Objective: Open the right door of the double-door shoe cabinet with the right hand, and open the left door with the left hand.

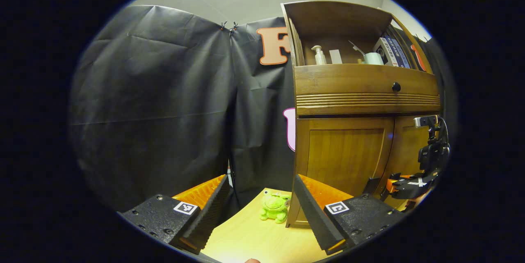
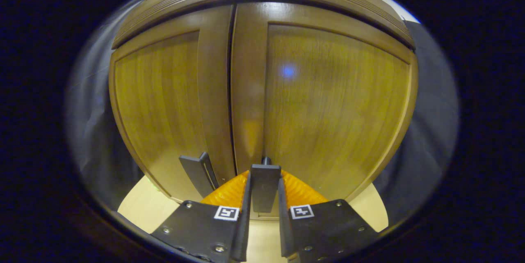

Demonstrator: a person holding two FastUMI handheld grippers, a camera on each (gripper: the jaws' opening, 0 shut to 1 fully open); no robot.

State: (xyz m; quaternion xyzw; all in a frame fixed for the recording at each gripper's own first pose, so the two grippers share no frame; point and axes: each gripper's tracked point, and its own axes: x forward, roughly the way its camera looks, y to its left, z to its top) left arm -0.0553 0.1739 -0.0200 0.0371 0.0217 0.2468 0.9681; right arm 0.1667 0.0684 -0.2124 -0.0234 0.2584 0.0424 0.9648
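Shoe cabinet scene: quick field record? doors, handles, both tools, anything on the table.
right door: closed
left door: closed
right handle: between right tool fingers, clamped
left handle: free
left tool: open, back from the cabinet, holding nothing
table: green plush frog beside the cabinet's left corner
upper shelf: pump bottle, boxes

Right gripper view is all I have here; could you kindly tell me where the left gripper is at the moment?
Observer: The left gripper is open, off the shoe cabinet's left side, nowhere near the left door's handle.
Operator: Anything on the table beside it?
Observer: A green frog plush sits by the cabinet's left front corner.
Operator: And above the doors?
Observer: An open shelf holds a pump bottle and books.
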